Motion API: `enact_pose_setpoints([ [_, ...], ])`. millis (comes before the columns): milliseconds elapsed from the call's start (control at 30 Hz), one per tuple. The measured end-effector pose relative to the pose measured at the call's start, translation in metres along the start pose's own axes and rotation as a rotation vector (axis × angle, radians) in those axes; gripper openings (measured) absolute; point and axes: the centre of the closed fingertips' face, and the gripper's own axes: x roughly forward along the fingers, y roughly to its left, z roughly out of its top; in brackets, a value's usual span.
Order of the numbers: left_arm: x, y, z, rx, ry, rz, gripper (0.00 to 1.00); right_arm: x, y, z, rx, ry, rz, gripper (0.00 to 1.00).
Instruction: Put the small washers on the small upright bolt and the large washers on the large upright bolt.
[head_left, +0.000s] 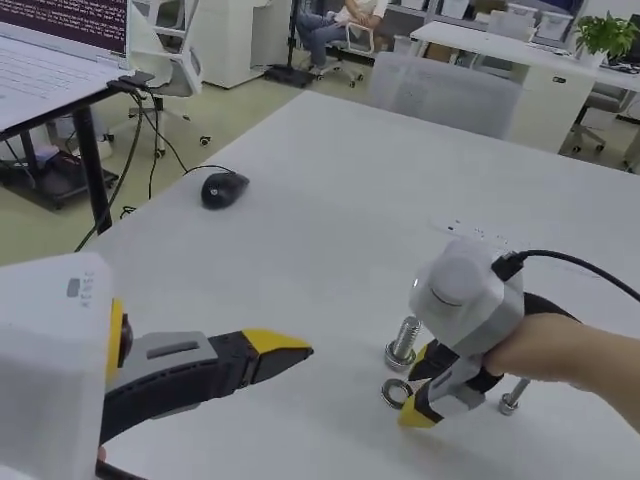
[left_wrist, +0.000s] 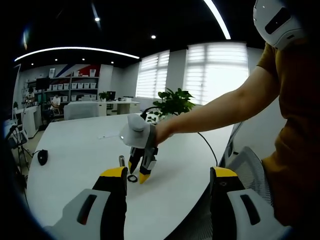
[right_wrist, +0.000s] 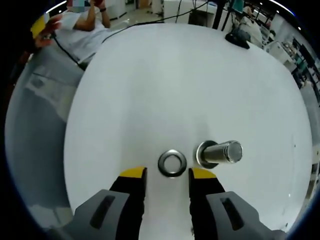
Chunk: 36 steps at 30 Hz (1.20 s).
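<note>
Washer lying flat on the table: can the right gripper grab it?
Probably yes. The right gripper is open, its jaws just short of the washer, with bare table between. The big bolt stands beside it, not in the way.

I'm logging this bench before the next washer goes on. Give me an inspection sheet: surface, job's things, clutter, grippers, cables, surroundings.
Surface: white table, mostly bare.
Job's things: large upright bolt with what looks like a washer around its base; loose washer flat beside it; small bolt near the person's hand.
Clutter: computer mouse.
Grippers: right hand-held gripper open, tips either side of the loose washer, not gripping; left hand-held gripper open, held away from the bolts.
Cables: black cable from the right hand-held gripper; mouse cable.
Surroundings: office desks, chairs, plant, seated person.
</note>
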Motion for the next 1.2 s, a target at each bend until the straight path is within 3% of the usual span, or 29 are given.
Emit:
enact_pose_setpoints([
  [100, 0.0002, 0.0017, 0.0003, -0.001, -0.002, 0.001, 0.67, 0.0015, -0.0014, 0.0043, 0.040, -0.021, 0.005, 0.36],
  [433, 0.0028, 0.0089, -0.0034, -0.005, 0.002, 0.002, 0.67, 0.0021, -0.0050, 0.0042, 0.034, -0.006, 0.000, 0.34],
  [667, 0.0046, 0.0088, -0.0023, -0.001, 0.001, -0.002, 0.67, 0.0019, -0.0033, 0.0047, 0.018, -0.006, 0.000, 0.25],
  [1200, 0.0029, 0.0041, -0.0001, 0.004, 0.007, 0.004, 0.67, -0.0019, 0.0017, 0.0017, -0.011, -0.009, -0.020, 0.22],
])
